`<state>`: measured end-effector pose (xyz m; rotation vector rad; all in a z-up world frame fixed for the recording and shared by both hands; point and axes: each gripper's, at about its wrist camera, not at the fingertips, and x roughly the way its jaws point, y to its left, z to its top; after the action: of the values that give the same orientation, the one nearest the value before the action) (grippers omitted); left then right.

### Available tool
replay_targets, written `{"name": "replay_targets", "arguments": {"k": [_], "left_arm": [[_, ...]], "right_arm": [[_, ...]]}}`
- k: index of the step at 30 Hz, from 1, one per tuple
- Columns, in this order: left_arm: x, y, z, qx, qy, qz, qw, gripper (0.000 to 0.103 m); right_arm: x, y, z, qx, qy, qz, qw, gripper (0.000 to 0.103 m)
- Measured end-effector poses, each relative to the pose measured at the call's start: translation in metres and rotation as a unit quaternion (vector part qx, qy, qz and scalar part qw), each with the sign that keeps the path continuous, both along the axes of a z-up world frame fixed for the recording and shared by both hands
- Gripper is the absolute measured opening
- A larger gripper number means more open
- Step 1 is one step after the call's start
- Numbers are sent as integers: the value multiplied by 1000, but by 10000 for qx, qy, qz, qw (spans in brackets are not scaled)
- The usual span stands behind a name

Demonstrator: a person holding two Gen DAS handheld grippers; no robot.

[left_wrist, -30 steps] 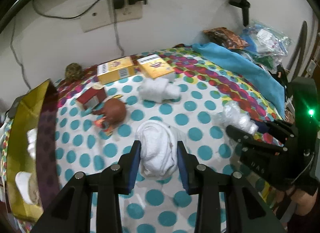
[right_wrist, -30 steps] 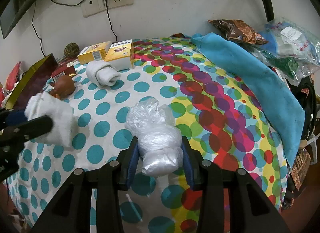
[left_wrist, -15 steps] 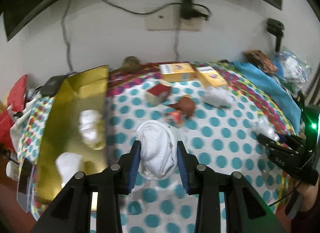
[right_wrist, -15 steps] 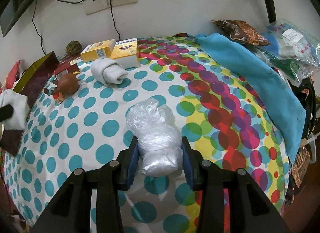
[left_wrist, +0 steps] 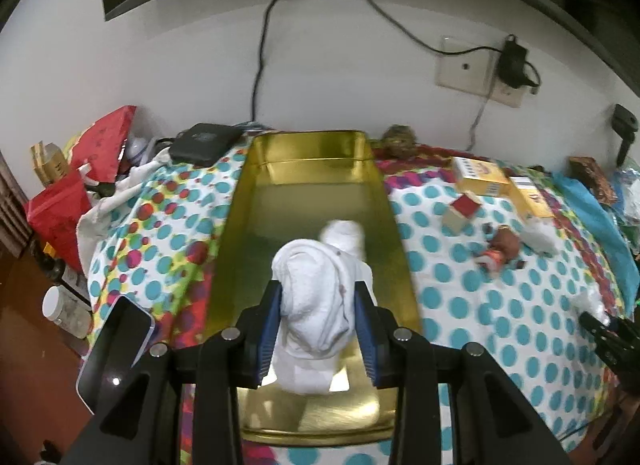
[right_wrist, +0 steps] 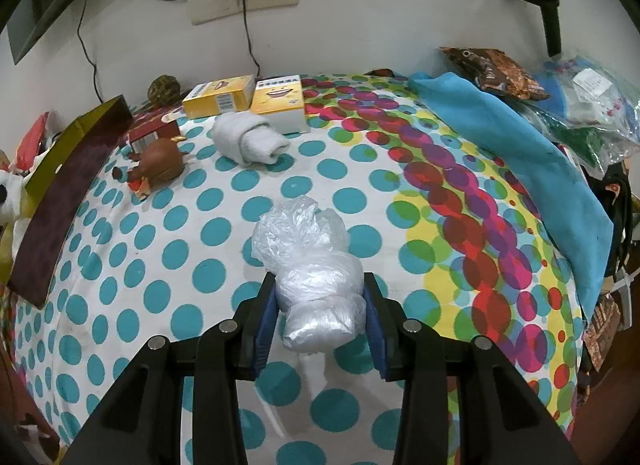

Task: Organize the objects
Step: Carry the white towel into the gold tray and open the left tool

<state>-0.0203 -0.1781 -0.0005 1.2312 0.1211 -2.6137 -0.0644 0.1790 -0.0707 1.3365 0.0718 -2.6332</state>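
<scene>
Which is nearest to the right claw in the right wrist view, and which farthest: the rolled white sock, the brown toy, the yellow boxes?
1. Brown toy, ahead to the left; the rolled white sock, ahead and slightly left, is too close to it to rank.
2. Yellow boxes, farthest, by the wall.

The right claw holds a plastic bag.

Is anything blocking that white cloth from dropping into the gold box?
Nothing visible does. The left gripper holds the cloth right over the open gold box. Another white bundle lies inside, farther back, with bare floor showing around it.
</scene>
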Motion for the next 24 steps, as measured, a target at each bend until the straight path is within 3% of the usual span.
{"name": "replay_targets", "arguments": {"k": [24], "left_arm": [[-29,-41,-30,-14,-61,63,10000,39]], "right_arm": [[12,-54,9,83,-31,340,9994,37]]}}
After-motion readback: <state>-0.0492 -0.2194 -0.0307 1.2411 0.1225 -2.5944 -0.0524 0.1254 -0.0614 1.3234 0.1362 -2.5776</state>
